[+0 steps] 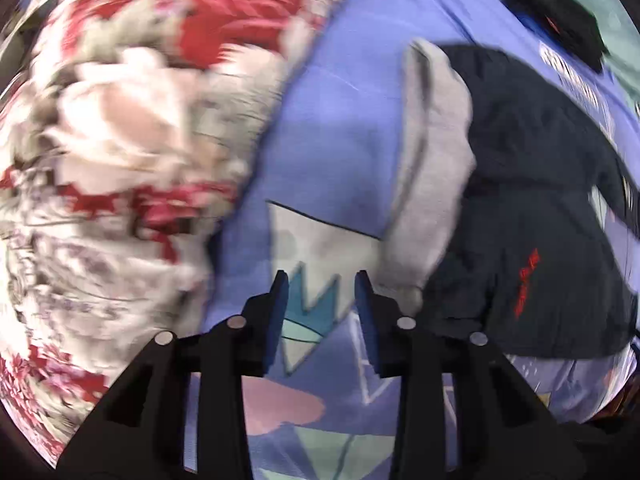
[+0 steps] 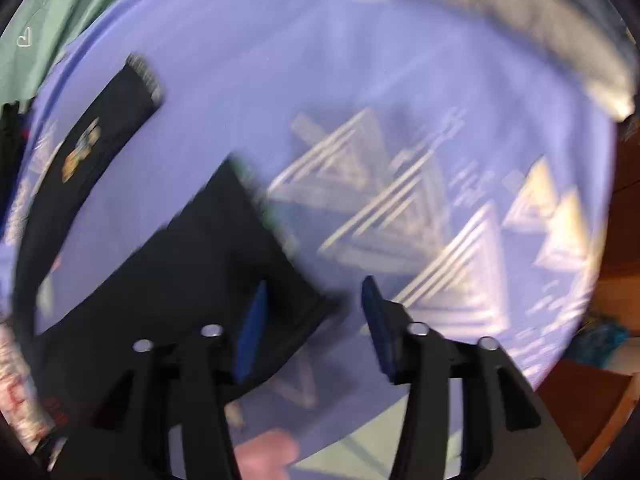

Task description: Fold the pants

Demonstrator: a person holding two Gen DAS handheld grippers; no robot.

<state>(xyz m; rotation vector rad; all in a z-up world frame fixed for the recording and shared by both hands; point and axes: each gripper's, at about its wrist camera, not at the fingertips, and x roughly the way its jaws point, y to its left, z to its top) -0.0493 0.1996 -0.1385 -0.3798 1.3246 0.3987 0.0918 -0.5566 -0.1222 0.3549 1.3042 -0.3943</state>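
Dark navy pants point(image 1: 536, 200) with a grey lining or waistband point(image 1: 436, 148) and small red lettering lie on a purple patterned bedsheet point(image 1: 352, 92), right of my left gripper point(image 1: 322, 284). That gripper is open and empty, just left of the grey edge. In the right wrist view the dark pants point(image 2: 192, 264) spread at the left with two legs reaching away, one bearing a yellow patch point(image 2: 82, 152). My right gripper point(image 2: 314, 292) is open, above a leg's hem, holding nothing. Both views are blurred.
A red and white floral blanket point(image 1: 120, 140) is bunched to the left of the left gripper. A black garment point(image 1: 560, 12) and green cloth point(image 2: 60, 12) lie at the far side. The bed's edge and brown wooden floor point(image 2: 624, 240) show at the right.
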